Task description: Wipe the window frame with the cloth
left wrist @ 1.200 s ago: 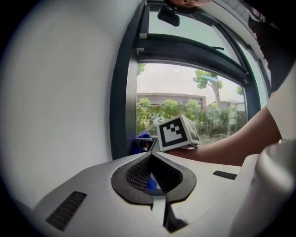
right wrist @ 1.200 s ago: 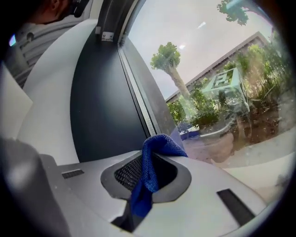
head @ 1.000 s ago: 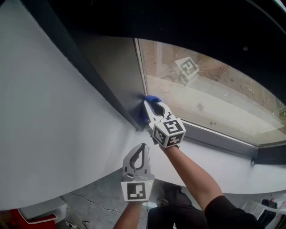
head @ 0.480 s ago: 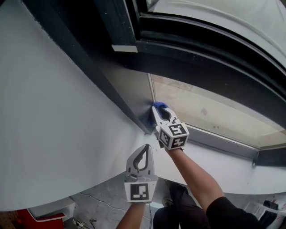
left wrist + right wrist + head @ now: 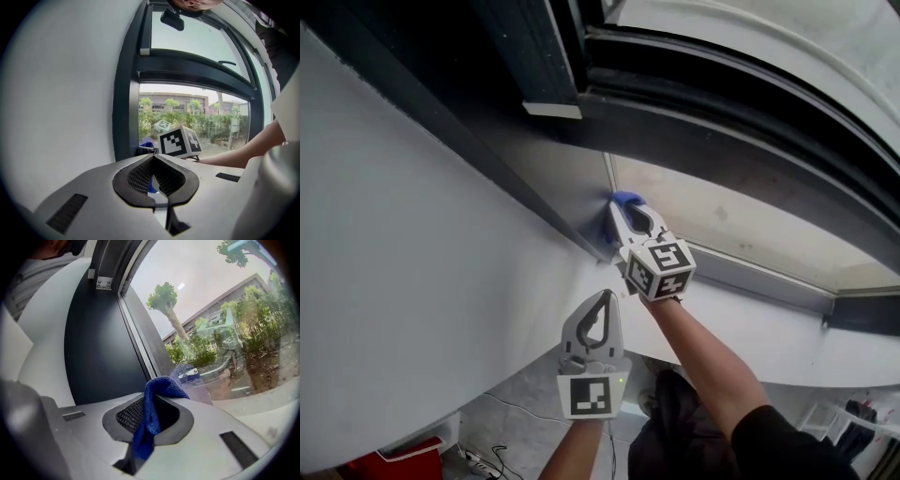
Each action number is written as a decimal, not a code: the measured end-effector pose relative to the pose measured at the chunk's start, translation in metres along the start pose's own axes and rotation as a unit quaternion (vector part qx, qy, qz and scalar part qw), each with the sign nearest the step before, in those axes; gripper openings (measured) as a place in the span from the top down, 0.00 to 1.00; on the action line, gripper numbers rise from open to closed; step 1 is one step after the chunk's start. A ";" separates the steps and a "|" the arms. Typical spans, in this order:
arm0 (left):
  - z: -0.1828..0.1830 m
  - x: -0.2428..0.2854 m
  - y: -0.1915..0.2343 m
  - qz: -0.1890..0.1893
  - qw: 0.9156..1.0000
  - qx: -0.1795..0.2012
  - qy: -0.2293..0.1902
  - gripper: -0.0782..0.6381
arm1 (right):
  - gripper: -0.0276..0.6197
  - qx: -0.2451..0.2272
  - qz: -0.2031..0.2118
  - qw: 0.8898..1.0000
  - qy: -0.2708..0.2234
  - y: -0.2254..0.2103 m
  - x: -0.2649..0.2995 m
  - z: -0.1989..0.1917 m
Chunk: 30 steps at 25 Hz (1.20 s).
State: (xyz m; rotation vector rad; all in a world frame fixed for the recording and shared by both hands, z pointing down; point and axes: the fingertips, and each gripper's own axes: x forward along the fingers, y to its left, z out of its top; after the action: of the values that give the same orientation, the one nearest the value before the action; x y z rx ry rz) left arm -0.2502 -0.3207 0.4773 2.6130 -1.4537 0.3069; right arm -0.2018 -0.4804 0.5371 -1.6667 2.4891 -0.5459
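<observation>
My right gripper [image 5: 625,212] is shut on a blue cloth [image 5: 623,199] and presses it against the dark window frame [image 5: 546,184], where the upright meets the glass near the lower corner. In the right gripper view the cloth [image 5: 154,408] hangs folded between the jaws, with the dark frame [image 5: 98,348] just ahead. My left gripper [image 5: 603,298] is shut with nothing in it and hovers below the right one, off the white wall. From the left gripper view I see the cloth [image 5: 146,142] and the frame [image 5: 124,93] beyond my left gripper [image 5: 153,158].
A white wall [image 5: 412,281] curves along the left and a white sill [image 5: 787,337] runs under the glass pane [image 5: 741,225]. A dark crossbar [image 5: 694,112] with an upper window sits above. Red items and cables [image 5: 403,459] lie on the floor below.
The head view has tilted upward, bringing the crossbar and upper window into sight. My right gripper stays with the cloth on the frame near the corner. The left gripper has barely moved.
</observation>
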 end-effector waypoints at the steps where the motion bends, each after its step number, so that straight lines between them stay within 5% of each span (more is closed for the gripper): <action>1: 0.004 0.000 -0.002 -0.003 1.000 0.002 -0.004 0.89 | 0.91 -0.004 -0.001 1.000 0.001 0.001 -0.001 0.003; 7: 0.020 -0.013 -0.008 -0.003 1.000 -0.005 -0.020 0.89 | 0.92 0.015 -0.005 1.000 -0.015 0.011 -0.005 0.033; 10: 0.029 -0.026 -0.008 -0.012 0.999 0.038 -0.018 0.89 | 0.91 0.038 -0.005 0.999 -0.029 0.018 -0.009 0.052; 16: 0.049 -0.040 -0.011 -0.007 0.999 0.037 -0.009 0.89 | 0.91 0.045 0.003 0.998 -0.046 0.026 -0.014 0.077; 21: 0.062 -0.040 -0.012 -0.013 0.998 0.057 0.003 0.89 | 0.91 0.102 0.017 0.992 -0.065 0.028 -0.016 0.092; 30: 0.085 -0.037 -0.017 -0.002 1.000 0.024 -0.019 0.89 | 0.91 0.088 0.022 0.994 -0.065 0.037 -0.018 0.114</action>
State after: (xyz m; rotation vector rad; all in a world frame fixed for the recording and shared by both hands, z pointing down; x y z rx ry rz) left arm -0.2454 -0.2996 0.3860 2.6749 -1.4700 0.2965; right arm -0.1960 -0.4790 0.4158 -1.5283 2.3082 -0.6117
